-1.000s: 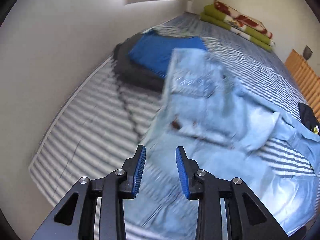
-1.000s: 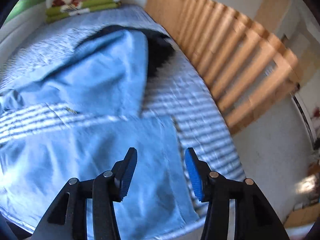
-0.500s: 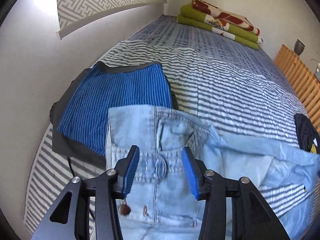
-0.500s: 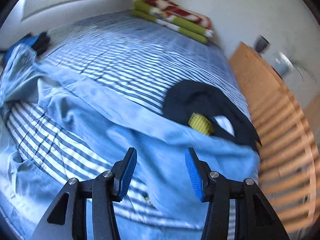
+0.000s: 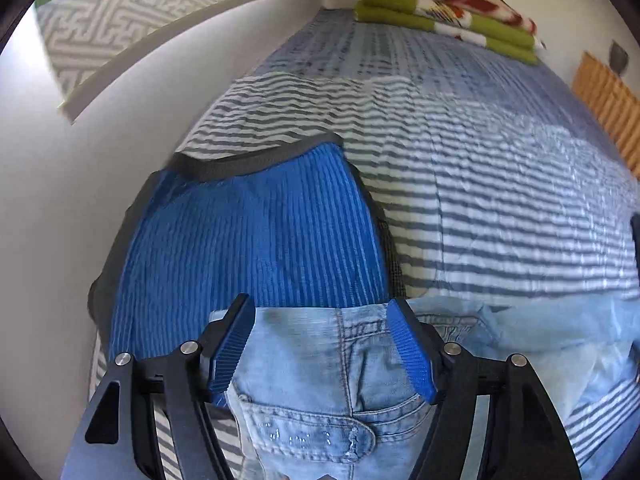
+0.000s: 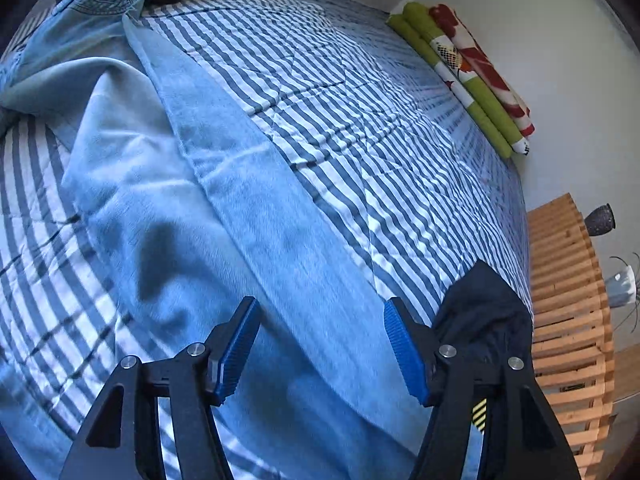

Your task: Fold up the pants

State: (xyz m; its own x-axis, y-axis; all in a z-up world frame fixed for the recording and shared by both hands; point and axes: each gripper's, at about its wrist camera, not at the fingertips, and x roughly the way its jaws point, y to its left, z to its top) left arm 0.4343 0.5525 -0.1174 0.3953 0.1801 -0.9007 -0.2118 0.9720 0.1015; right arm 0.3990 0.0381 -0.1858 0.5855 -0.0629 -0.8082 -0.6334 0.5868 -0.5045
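Light blue jeans (image 5: pixel 320 360) lie spread across a striped bedcover. In the left wrist view their waistband and back pocket fill the bottom, directly under my left gripper (image 5: pixel 322 352). Its jaws are opening, with nothing pinched between the blue pads (image 5: pixel 234 354). A long jeans leg (image 6: pixel 248 216) runs diagonally from upper left to bottom centre in the right wrist view. My right gripper (image 6: pixel 320 350) hovers over its lower part; its jaws are opening too and grip nothing.
A blue ribbed garment with dark trim (image 5: pixel 248 240) lies just beyond the waistband, by the white wall. A black garment (image 6: pixel 480 312) lies right of the right gripper. Folded green and red blankets (image 6: pixel 472 76) sit at the bed's far end. A wooden slatted frame (image 6: pixel 568 300) borders the bed.
Both grippers swept across the bed and widened their jaws. The left one now sits over the waistband close to the blue garment; the right one rolled and came down over the jeans leg.
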